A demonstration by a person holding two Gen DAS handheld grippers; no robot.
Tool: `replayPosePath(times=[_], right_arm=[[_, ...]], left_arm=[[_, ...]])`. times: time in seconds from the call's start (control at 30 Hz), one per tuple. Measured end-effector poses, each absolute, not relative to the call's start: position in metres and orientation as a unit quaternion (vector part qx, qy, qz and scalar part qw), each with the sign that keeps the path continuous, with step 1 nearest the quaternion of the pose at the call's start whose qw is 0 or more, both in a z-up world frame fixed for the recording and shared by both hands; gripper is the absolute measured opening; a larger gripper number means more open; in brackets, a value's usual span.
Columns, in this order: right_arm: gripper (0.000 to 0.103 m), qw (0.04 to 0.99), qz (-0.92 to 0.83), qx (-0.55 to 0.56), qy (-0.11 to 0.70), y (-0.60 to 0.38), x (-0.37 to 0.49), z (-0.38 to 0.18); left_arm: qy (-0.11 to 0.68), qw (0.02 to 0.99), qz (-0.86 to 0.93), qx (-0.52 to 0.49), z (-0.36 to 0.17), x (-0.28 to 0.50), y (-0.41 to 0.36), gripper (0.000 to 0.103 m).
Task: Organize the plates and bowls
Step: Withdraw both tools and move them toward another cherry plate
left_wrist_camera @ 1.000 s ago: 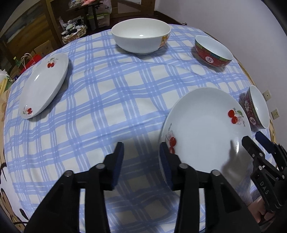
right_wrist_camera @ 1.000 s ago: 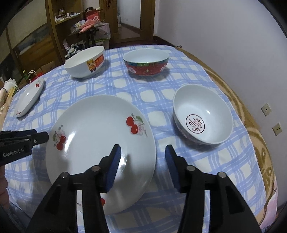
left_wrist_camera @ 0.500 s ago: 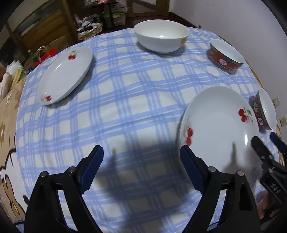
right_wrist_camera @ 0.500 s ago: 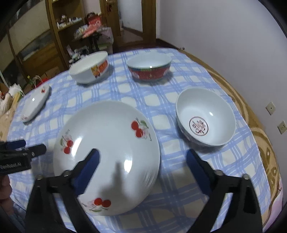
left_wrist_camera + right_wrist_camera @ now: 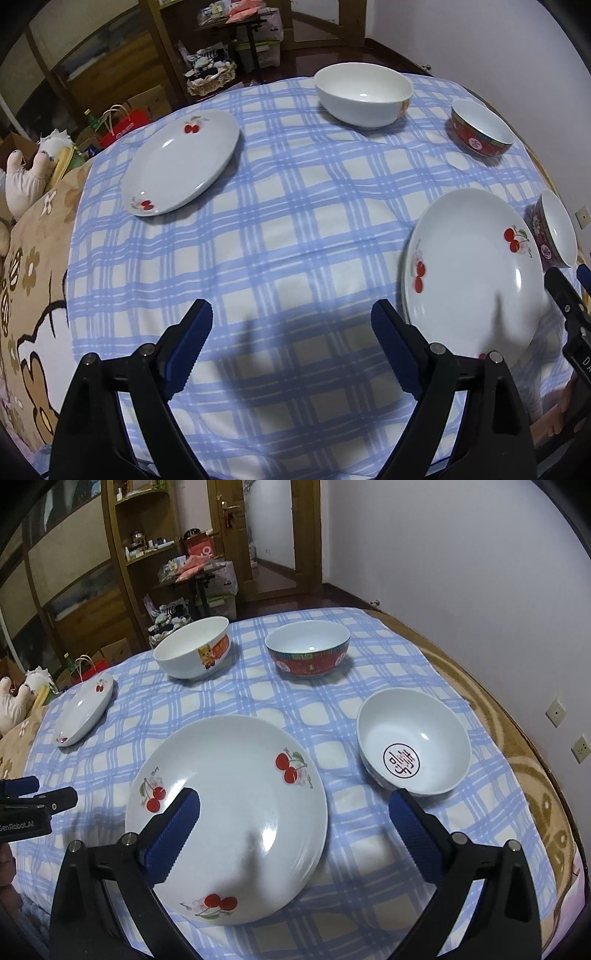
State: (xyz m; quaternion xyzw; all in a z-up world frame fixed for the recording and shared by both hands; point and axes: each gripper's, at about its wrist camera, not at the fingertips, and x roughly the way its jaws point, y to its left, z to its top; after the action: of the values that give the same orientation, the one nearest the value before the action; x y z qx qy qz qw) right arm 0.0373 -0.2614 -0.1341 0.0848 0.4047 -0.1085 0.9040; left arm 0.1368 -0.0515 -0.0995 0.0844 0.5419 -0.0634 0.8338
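Left gripper (image 5: 291, 341) and right gripper (image 5: 295, 829): both released, nothing between the fingers. The near plate (image 5: 225, 812) lies by the tablecloth's (image 5: 295, 206) front edge; its front rim is hidden behind the right gripper. The second plate (image 5: 181, 160) sits near the left edge. The bowl (image 5: 556, 230) at the right edge is cut off.

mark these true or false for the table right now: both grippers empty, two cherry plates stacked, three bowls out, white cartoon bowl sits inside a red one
1. Both the left gripper and the right gripper are open and hold nothing. True.
2. The two cherry plates are stacked. False: the near cherry plate and the far cherry plate lie apart on the checked cloth.
3. Three bowls are on the table. True.
4. The white cartoon bowl sits inside a red bowl. False: it stands alone, beside the red bowl.
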Motion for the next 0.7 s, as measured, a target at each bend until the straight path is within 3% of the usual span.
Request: replayPosePath(times=[0.47,0.7], right_arm=[[0.103,0.919,-0.073,0.102,0.374,-0.255,0.025,-0.116],[0.103,0.931,-0.058,0.086,0.349,-0.236,0.029,-0.095]], left_arm=[[0.510,0.858,-0.050,0.031,-0.067,0.127,-0.017,0.086],[0.476,0.876,-0.039,0.065,-0.043,0.124,-0.010,0.086]])
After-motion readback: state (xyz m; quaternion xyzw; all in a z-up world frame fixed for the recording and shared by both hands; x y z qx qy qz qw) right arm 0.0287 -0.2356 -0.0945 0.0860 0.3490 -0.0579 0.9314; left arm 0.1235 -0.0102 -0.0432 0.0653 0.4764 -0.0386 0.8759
